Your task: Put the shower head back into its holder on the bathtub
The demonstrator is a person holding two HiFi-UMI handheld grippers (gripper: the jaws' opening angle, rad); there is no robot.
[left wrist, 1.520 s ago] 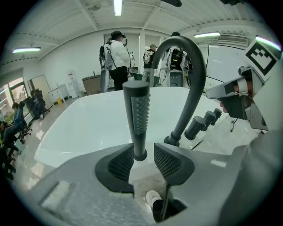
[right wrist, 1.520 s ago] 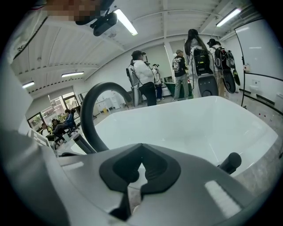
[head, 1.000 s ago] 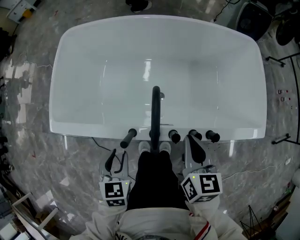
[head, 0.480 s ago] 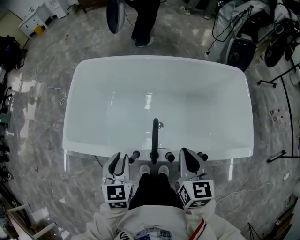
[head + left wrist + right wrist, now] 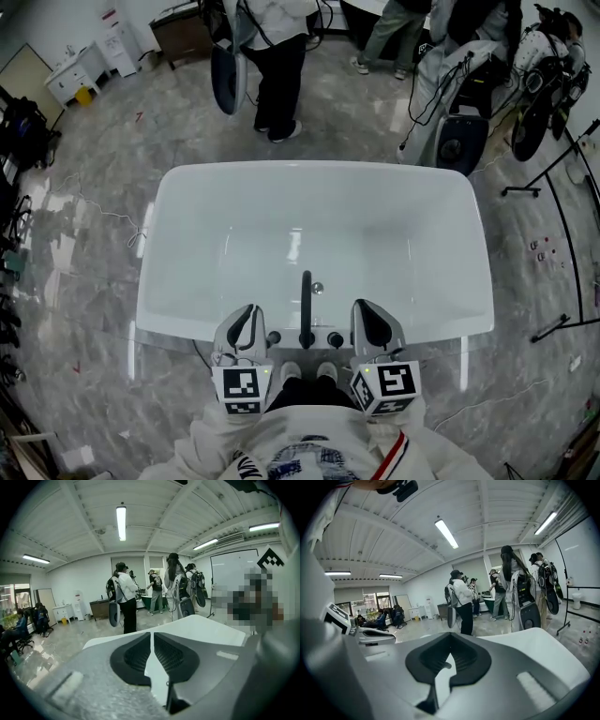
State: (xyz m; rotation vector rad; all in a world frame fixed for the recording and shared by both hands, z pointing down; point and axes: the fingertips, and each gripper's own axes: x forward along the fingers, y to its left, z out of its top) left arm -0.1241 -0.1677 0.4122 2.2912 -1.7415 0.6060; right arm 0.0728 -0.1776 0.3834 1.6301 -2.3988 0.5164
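shower head (image 5: 273, 337) on bathtub (image 5: 169, 321) rim, beside left gripper's (image 5: 246, 313) empty, just-closing jaws

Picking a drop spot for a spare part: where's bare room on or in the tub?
Free: tub floor either side of the spout and drain; far rim; near rim's left and right ends. Crowded: near rim's middle, with the knobs round the spout's base.

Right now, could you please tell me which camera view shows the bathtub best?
The head view: it shows the whole white bathtub from above, rim and basin. The left gripper view catches only a stretch of its white rim, seen low from the near side; the right gripper view shows much the same.
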